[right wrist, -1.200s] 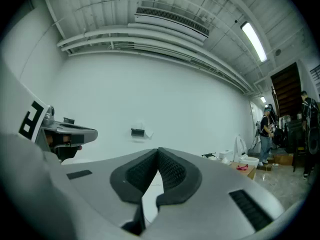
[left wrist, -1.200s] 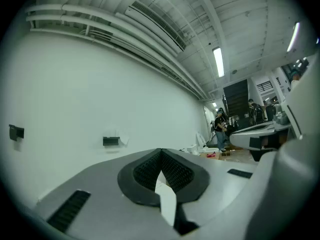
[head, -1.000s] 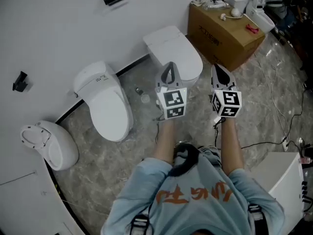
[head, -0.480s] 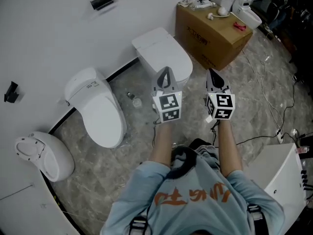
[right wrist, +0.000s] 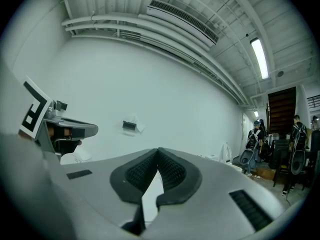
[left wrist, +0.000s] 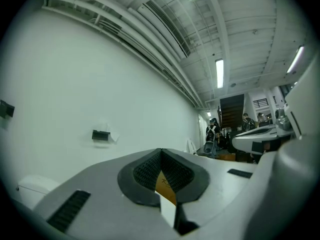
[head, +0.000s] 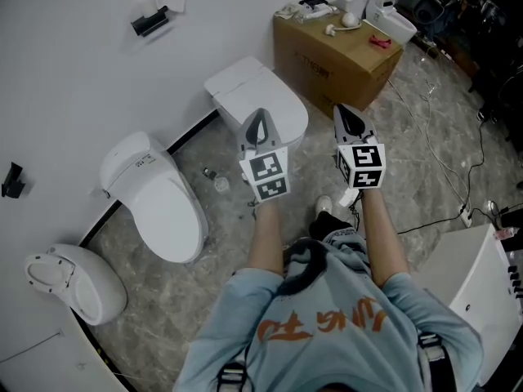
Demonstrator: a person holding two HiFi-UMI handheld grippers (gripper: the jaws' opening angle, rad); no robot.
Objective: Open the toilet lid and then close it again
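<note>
A white toilet with its lid [head: 265, 95] down stands against the wall, straight ahead of both grippers in the head view. My left gripper [head: 259, 121] is held level in the air, its tip over the front edge of that lid; its jaws are shut with nothing between them [left wrist: 160, 152]. My right gripper [head: 346, 116] hangs level to the right of the bowl, also shut and empty [right wrist: 158, 152]. Neither touches the toilet. The gripper views show only the wall ahead, not the lid.
A second white toilet [head: 155, 194] and a third [head: 75, 281] stand further left along the wall. A cardboard box [head: 331, 51] with small items on top sits to the right. Cables [head: 441, 170] lie on the marble floor. A black holder [head: 147, 19] is fixed to the wall. People stand far off [right wrist: 295, 134].
The head view has swung, so toilets and box slid left and slightly down in the picture. Both grippers stay shut and keep their place in front of the toilet.
</note>
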